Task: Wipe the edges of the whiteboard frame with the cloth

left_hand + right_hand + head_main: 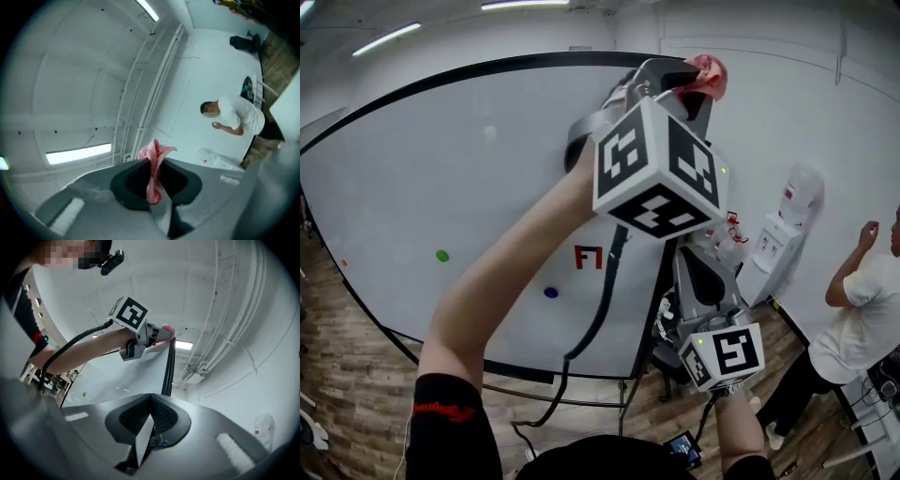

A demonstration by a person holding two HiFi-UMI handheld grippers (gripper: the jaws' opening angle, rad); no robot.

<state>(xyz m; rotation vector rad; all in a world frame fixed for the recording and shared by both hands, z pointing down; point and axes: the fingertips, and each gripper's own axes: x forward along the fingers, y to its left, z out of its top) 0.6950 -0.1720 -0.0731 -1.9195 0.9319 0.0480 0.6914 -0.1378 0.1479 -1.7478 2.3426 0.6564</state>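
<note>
**Cloth pinched at the whiteboard's top right corner**

The left gripper (692, 82) is reaching high on a raised arm, and its jaws are closing tight on the pink cloth (710, 74). In the left gripper view, the cloth (153, 157) is running as a thin, crumpled strip down the seam between the two dark pads. A small folded tuft is sticking out past the tips of the left gripper (153, 174).

The head view is placing that tuft at the upper right corner of the whiteboard (441, 169), just beyond the end of the black frame (487, 64) along the top. In the right gripper view, the cloth (168, 329) is sitting right at the top end of the frame's (169, 366) vertical right-hand strip, ahead of the left gripper (160, 335). I cannot tell whether it is actually pressing on the strip.

The right gripper (686, 255) is hanging lower, beside the board's right edge and well below the cloth. Its jaws are pointing upward. Its own view is showing the ribbed pads of the right gripper (150, 401) meeting, with nothing between them.

A green magnet (442, 255), a blue magnet (550, 292) and a red mark (588, 257) are sitting on the board's face. A person in a white shirt (862, 300) is standing to the right, near a water dispenser (787, 216).
</note>
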